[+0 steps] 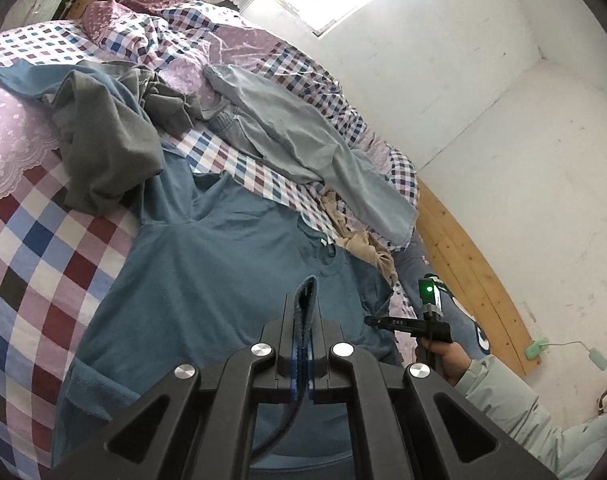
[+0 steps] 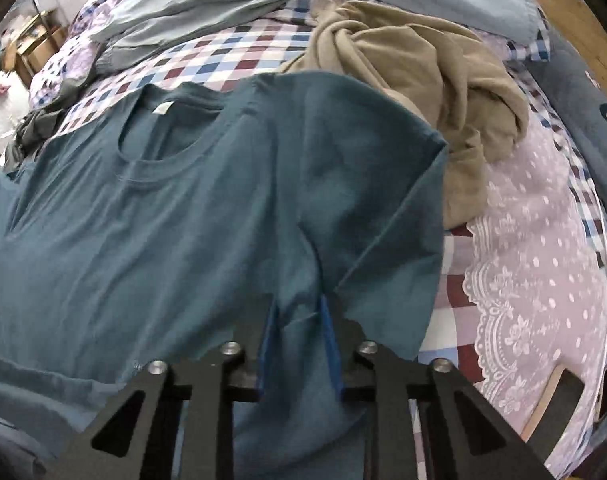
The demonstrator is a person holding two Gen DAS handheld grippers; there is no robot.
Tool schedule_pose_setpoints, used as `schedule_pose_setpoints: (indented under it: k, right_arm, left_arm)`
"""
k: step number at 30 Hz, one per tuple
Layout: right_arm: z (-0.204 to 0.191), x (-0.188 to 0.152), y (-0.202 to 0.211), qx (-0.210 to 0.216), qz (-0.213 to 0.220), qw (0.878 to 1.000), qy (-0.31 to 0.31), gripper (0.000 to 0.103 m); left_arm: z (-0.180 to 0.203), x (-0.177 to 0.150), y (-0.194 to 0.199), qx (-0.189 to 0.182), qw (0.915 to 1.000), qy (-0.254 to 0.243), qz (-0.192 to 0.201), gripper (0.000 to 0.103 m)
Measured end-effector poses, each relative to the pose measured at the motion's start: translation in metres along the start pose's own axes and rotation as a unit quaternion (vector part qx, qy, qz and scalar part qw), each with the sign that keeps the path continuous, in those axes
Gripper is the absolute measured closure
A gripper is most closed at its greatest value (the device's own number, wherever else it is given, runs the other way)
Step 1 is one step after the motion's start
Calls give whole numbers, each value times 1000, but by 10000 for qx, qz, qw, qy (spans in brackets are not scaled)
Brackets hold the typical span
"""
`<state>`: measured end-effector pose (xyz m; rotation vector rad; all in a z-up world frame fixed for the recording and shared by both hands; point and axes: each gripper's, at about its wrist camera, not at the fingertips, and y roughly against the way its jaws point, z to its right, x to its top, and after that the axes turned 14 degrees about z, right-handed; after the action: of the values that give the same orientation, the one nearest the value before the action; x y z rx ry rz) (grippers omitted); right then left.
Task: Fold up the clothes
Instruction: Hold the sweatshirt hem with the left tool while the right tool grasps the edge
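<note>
While the soft teal T-shirt [image 2: 175, 216] is spread flat on the checked bed quilt [image 1: 35, 248], folded hems are pinched by the left gripper [image 1: 303, 320] and right gripper [image 2: 299, 320] fingers.

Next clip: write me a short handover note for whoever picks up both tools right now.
Left tool: shut on an edge of the teal T-shirt.
Right tool: fabric of the same shirt lies between its fingers; grip unclear.
The shirt lies spread on the checked bedspread, collar away from you.
Done: shirt laid out; no fold visible yet.
Left: fold it, then the grey, light blue and tan garments.
</note>
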<state>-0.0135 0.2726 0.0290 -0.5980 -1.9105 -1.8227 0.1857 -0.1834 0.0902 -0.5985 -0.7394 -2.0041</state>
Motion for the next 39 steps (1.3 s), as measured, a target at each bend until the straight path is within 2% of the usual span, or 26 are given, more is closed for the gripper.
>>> schedule_pose_setpoints:
  k: [2,7,11,17,18,21,23,26,30,33,34,39]
  right_arm:
    - [3,-1,5,-14,94,9999,-82,97]
    - [11,0,32,-79,651,9974,-300,103]
    - [27,7,47,-274,1019,9926,-598,103]
    - [38,16,41,-271,929,9922,-792,102]
    - [40,16,40,-287,936,9918,-817,101]
    - [42,16,36,-363,990,9908,-844,90]
    - [39,19,35,-425,1066,9904,-764,70]
    - [34,25,30,-502,1092,9906,-647,70]
    - [32,33,12,-853,818,9916,-517,70]
    - [38,35,0,-1031,676,9908,-560,83]
    - [39,36,-2,-1114,663,9901,-531,101]
    - [52,35,11,-1157,991,9860,-682,103]
  left_arm:
    - [-2,0,0,58,10000,28,-19,102]
    - [-10,-2,-3,277,9995,101,-116,102]
    - [-16,-2,-7,452,9988,132,-157,102]
    - [-20,-3,-9,547,9982,147,-196,102]
    - [-20,-3,-10,547,9982,141,-197,102]
    - [-18,-3,-10,540,9983,117,-194,102]
    - [-18,-3,-9,538,9983,113,-198,102]
    - [-19,-3,-9,534,9983,124,-195,102]
    - [-18,-2,-9,530,9983,124,-187,102]
    - [-18,-2,-10,523,9984,120,-188,102]
    - [-18,-2,-10,529,9983,124,-190,102]
    - [-21,-1,-10,581,9980,152,-202,102]
